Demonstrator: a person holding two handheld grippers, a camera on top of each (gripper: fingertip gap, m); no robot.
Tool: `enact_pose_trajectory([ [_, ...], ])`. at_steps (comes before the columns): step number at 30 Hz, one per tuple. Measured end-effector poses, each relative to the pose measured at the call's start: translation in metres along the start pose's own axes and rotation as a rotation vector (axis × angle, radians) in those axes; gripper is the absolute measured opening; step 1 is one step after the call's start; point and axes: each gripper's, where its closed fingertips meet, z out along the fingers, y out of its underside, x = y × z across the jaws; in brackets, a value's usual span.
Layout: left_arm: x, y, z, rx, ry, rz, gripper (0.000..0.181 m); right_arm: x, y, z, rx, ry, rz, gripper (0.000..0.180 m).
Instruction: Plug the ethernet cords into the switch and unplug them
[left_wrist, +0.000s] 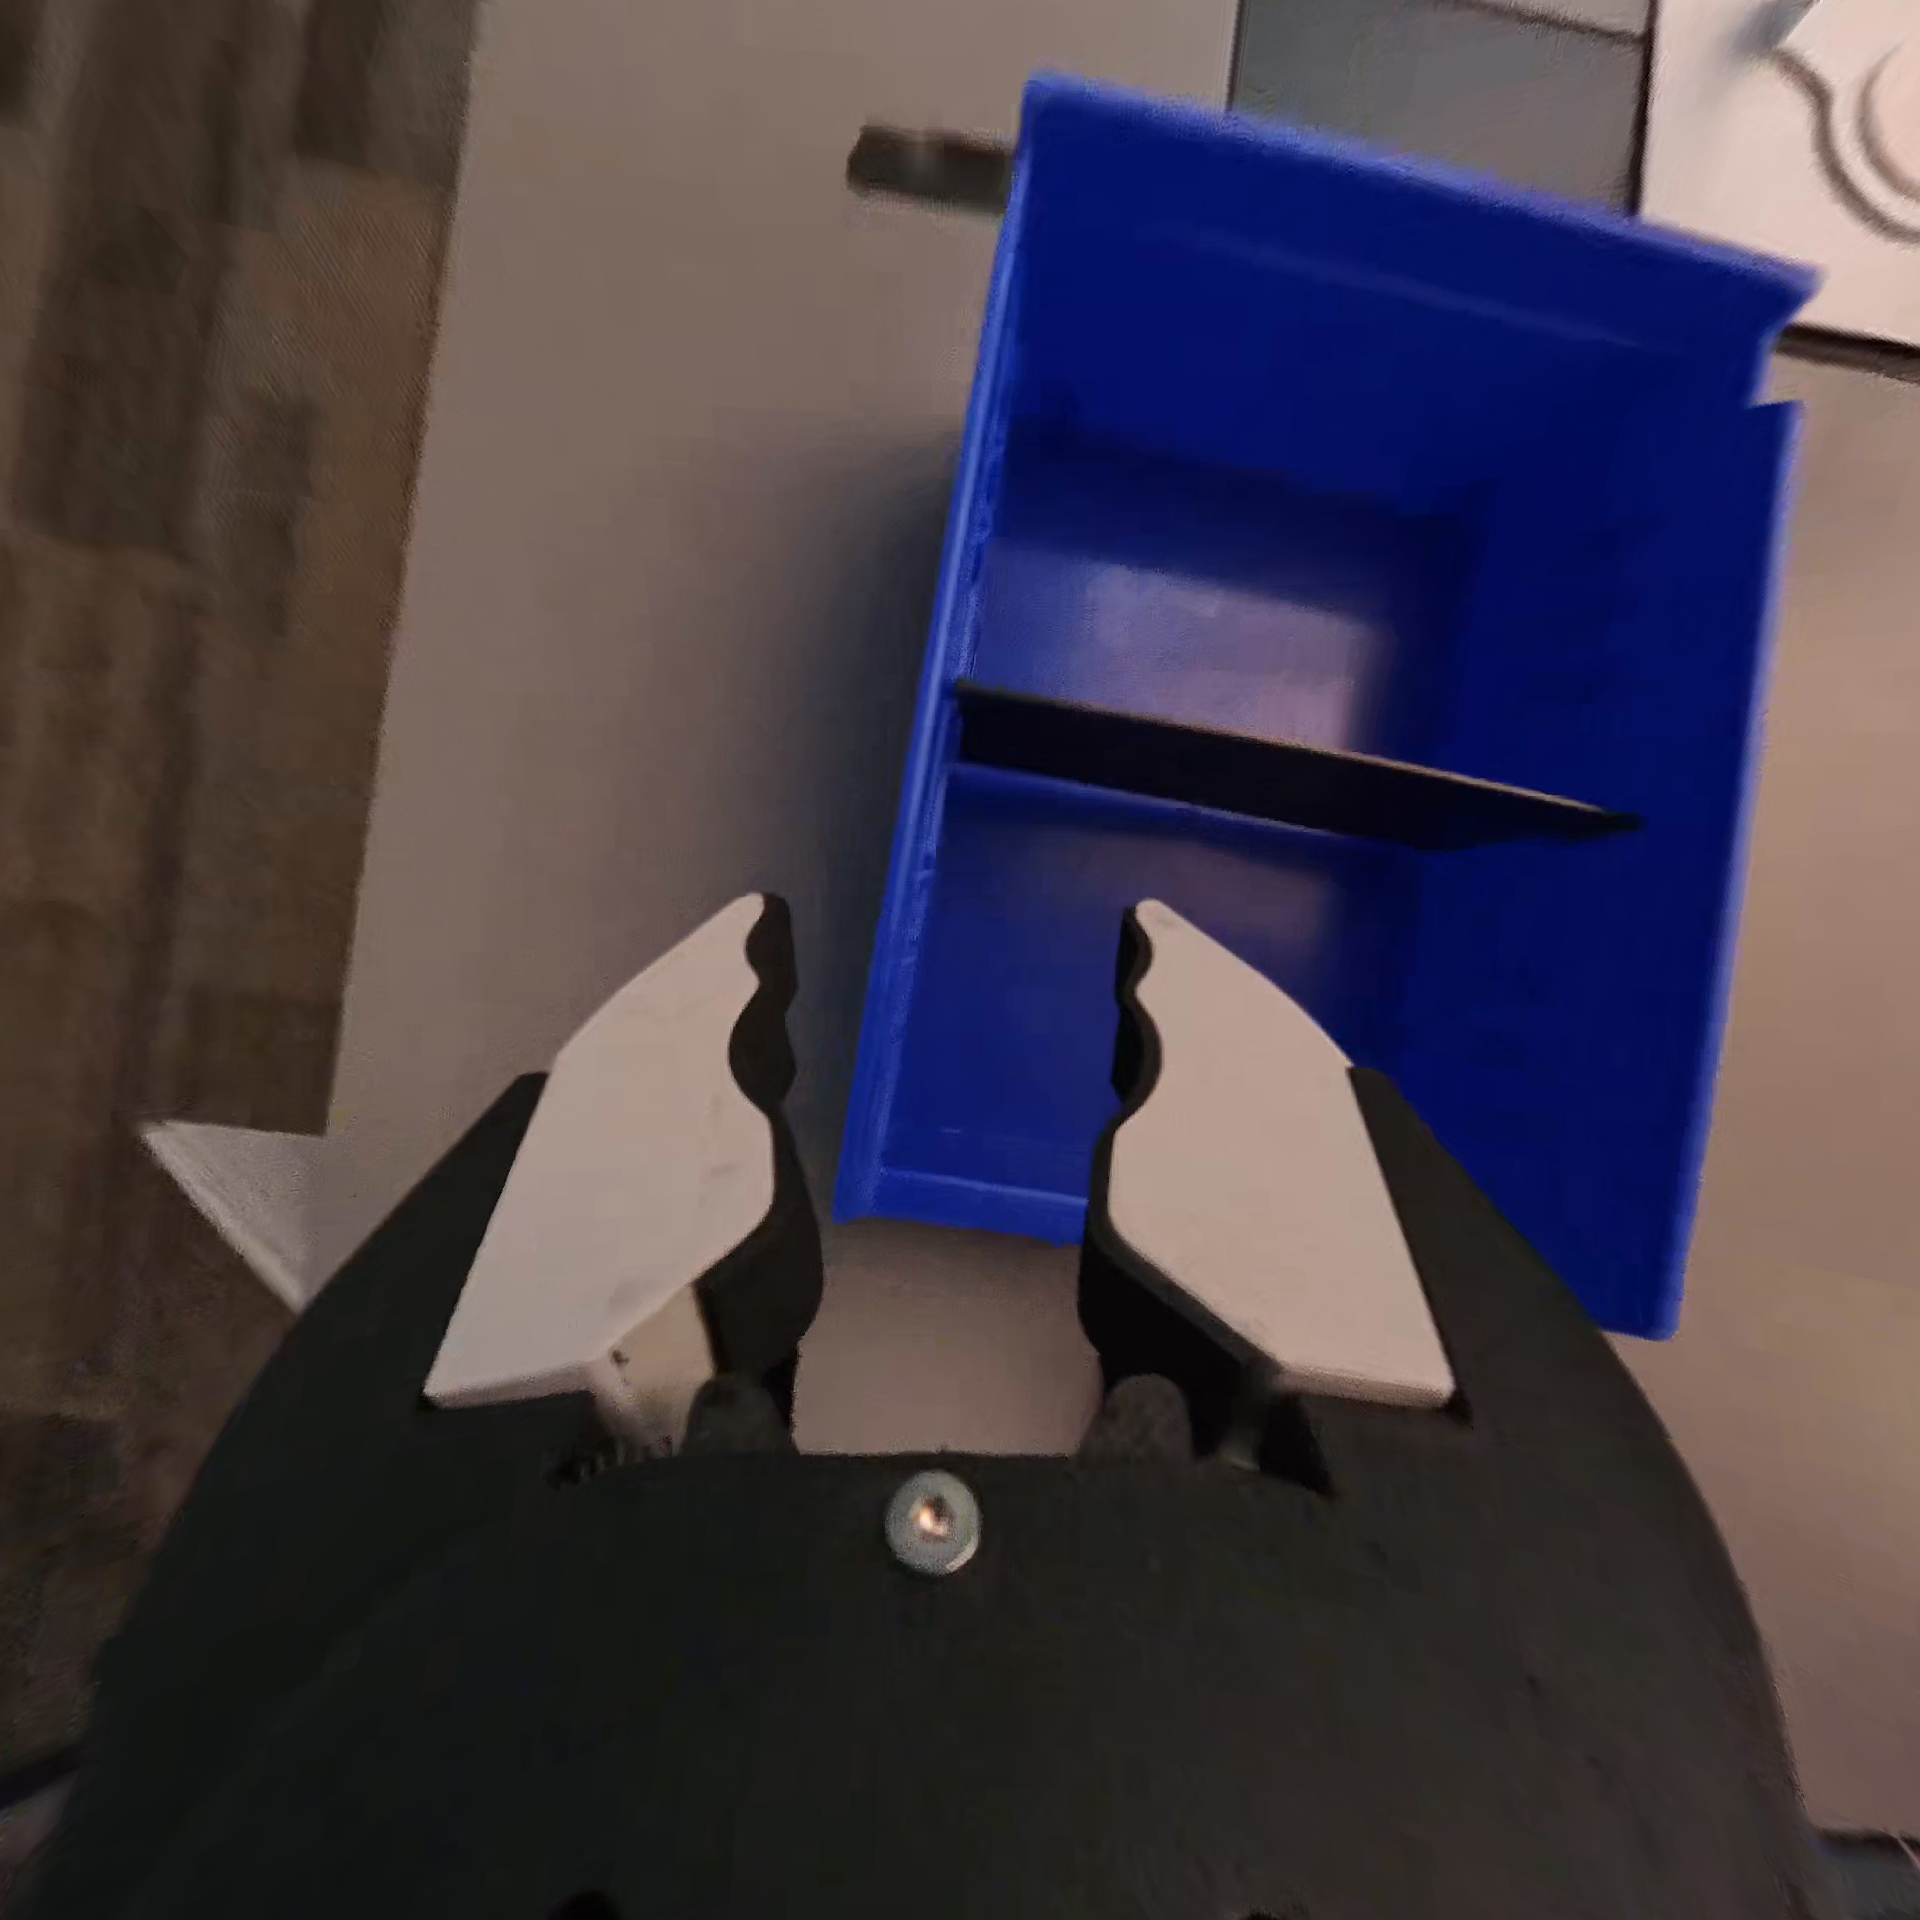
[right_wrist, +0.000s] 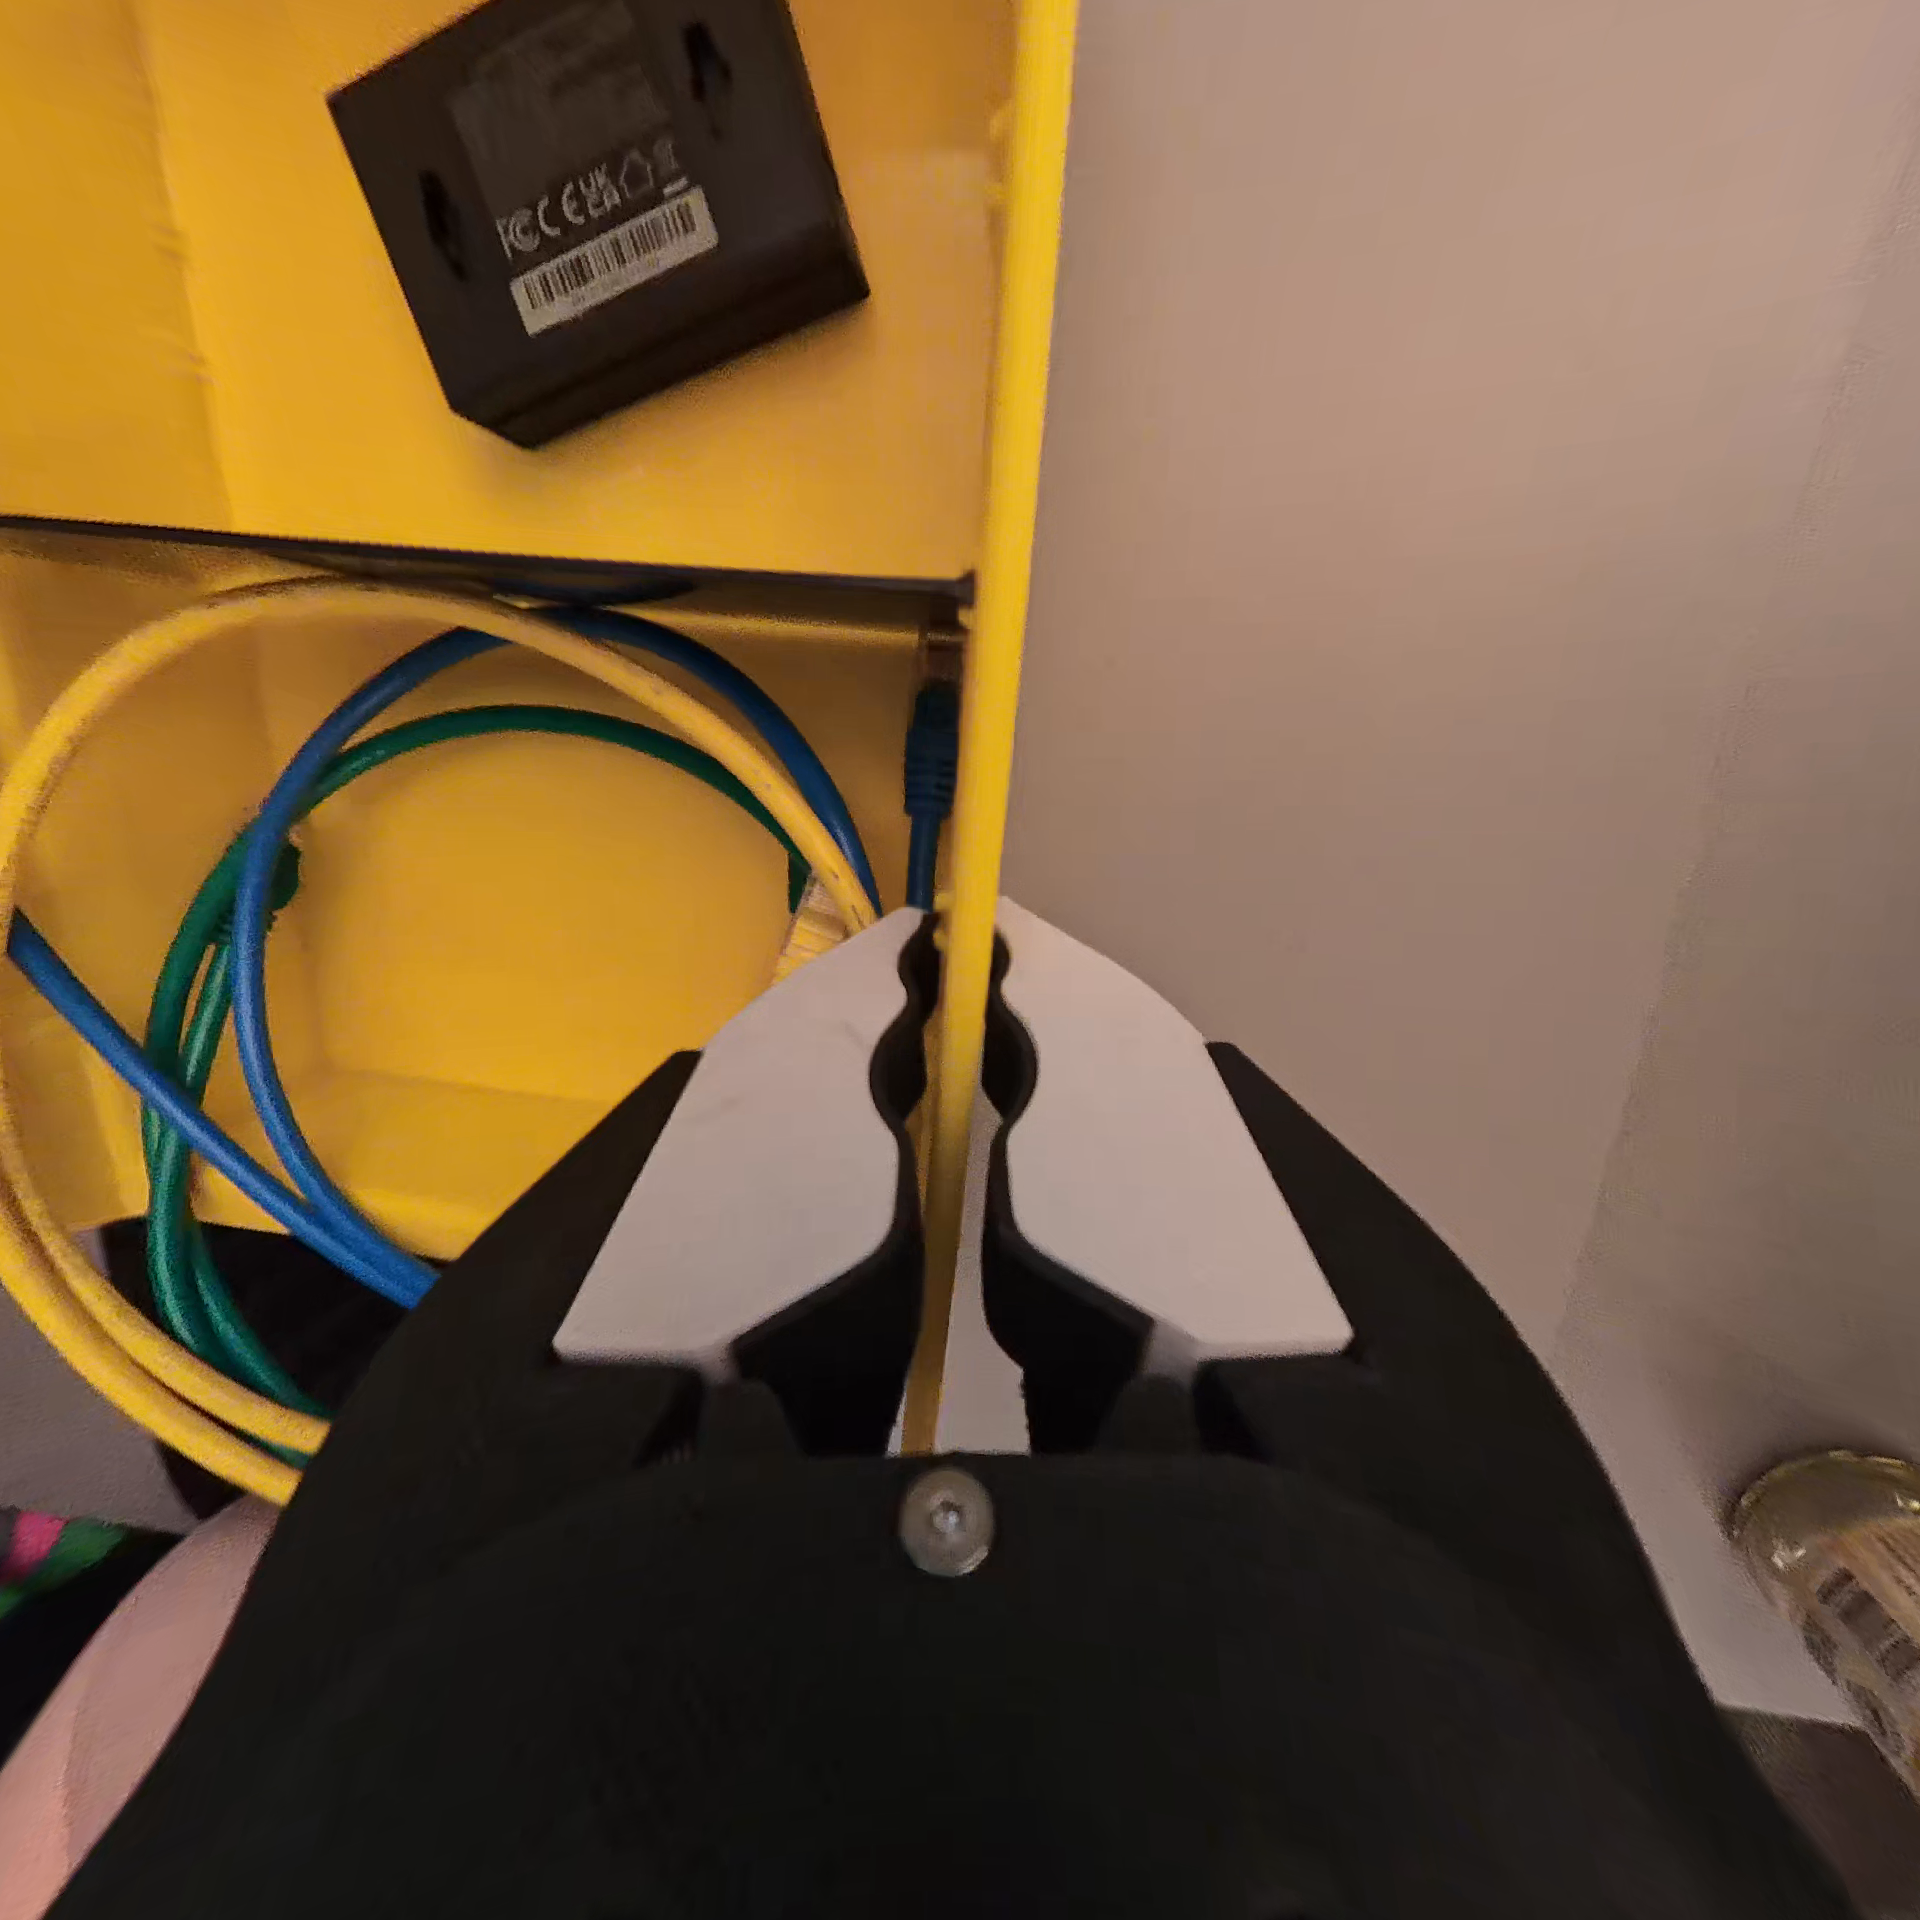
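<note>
In the right wrist view a yellow bin (right_wrist: 1023, 436) holds a black switch (right_wrist: 597, 213), lying label side up in the far compartment. Blue (right_wrist: 343, 748), green (right_wrist: 551, 727) and yellow (right_wrist: 187, 644) ethernet cords lie coiled in the near compartment, behind a black divider (right_wrist: 488, 556). My right gripper (right_wrist: 961, 930) is shut on the bin's right wall. In the left wrist view my left gripper (left_wrist: 951, 914) is open and empty, held over the near left corner of a blue bin (left_wrist: 1558, 436) with a black divider (left_wrist: 1288, 774). Both blue compartments look empty.
Both bins rest on a pale table (left_wrist: 623, 623). A wooden floor (left_wrist: 156, 520) shows past its left edge. White sheets (left_wrist: 1860, 156) lie at the far right of the left wrist view. A clear jar-like object (right_wrist: 1839, 1579) stands at the right wrist view's lower right. Spacing between my two grippers at the tips: around 85 centimetres.
</note>
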Motion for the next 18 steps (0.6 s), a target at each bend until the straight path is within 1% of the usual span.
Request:
enact_pose_trajectory([
  [1, -0.006, 0.006, 0.008, -0.034, 0.024, -0.032, 0.065, -0.007, -0.001, 0.001, -0.026, -0.008, -0.004, 0.007],
  [3, -0.015, 0.016, 0.02, -0.096, 0.047, -0.07, 0.066, -0.027, -0.004, 0.005, -0.066, -0.035, -0.055, 0.007],
  [5, -0.022, 0.02, 0.031, -0.12, 0.05, -0.068, 0.069, -0.051, -0.01, 0.011, -0.102, -0.062, -0.094, 0.009],
  [8, -0.02, 0.024, 0.048, -0.154, 0.108, -0.051, 0.068, -0.078, -0.018, 0.018, -0.189, -0.006, -0.142, 0.006],
  [11, -0.021, 0.039, 0.066, -0.258, 0.121, -0.036, 0.06, -0.117, -0.025, 0.027, -0.236, 0.003, -0.2, 0.006],
  [12, -0.018, 0.045, 0.071, -0.296, 0.146, -0.045, 0.047, -0.132, -0.027, 0.032, -0.242, -0.013, -0.21, 0.007],
  [13, -0.011, 0.05, 0.075, -0.329, 0.199, -0.061, 0.028, -0.148, -0.03, 0.037, -0.243, -0.043, -0.215, 0.008],
  [14, -0.004, 0.053, 0.078, -0.358, 0.244, -0.067, 0.014, -0.164, -0.032, 0.042, -0.239, -0.081, -0.227, 0.011],
  [16, -0.003, 0.058, 0.083, -0.402, 0.211, -0.005, 0.009, -0.187, -0.039, 0.046, -0.213, -0.132, -0.266, 0.013],
  [18, 0.003, 0.062, 0.083, -0.436, 0.18, 0.105, 0.006, -0.195, -0.044, 0.043, -0.194, -0.128, -0.292, 0.01],
])
